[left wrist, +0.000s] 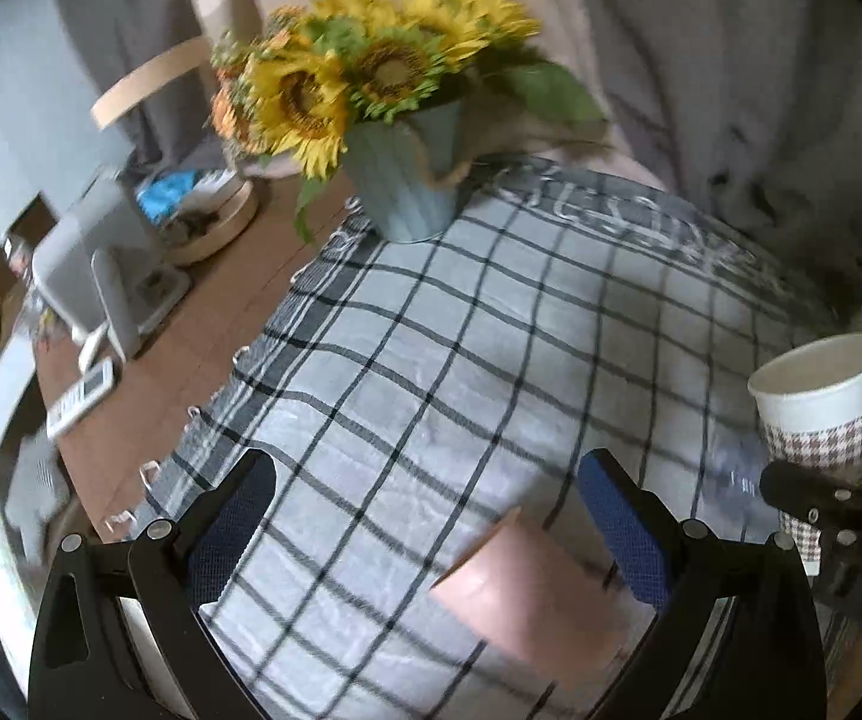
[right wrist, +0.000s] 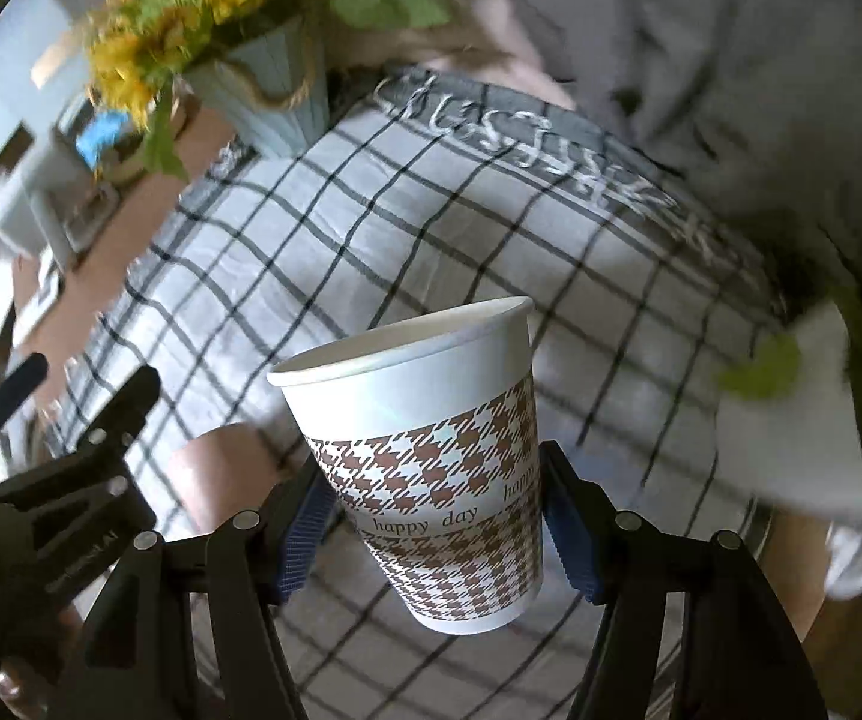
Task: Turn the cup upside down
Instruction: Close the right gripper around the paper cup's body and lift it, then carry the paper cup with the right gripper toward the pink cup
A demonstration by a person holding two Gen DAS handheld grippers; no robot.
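While the right gripper (right wrist: 437, 516) has its blue pads clamped on both sides of the paper cup (right wrist: 431, 450), the cup itself is up off the checked cloth (right wrist: 371, 240), mouth still facing up and tipped a bit to the left. It's white with a brown houndstooth band and "happy day" printed on it. From the left wrist view the same cup (left wrist: 821, 414) shows at the far right edge, with the right gripper's black finger across its lower half. The left gripper (left wrist: 425, 510) is spread wide with nothing between its fingers, hanging over the cloth. Just near it, between its fingers in that view, there's a pinkish-brown cylinder thing (left wrist: 527, 588) on the cloth, too blurry to say what it is. Far left sits a pale blue vase (left wrist: 407, 180) of sunflowers (left wrist: 335, 72) at the cloth's far edge. Bare wooden table (left wrist: 203, 330) to the left has a white remote (left wrist: 80, 399).
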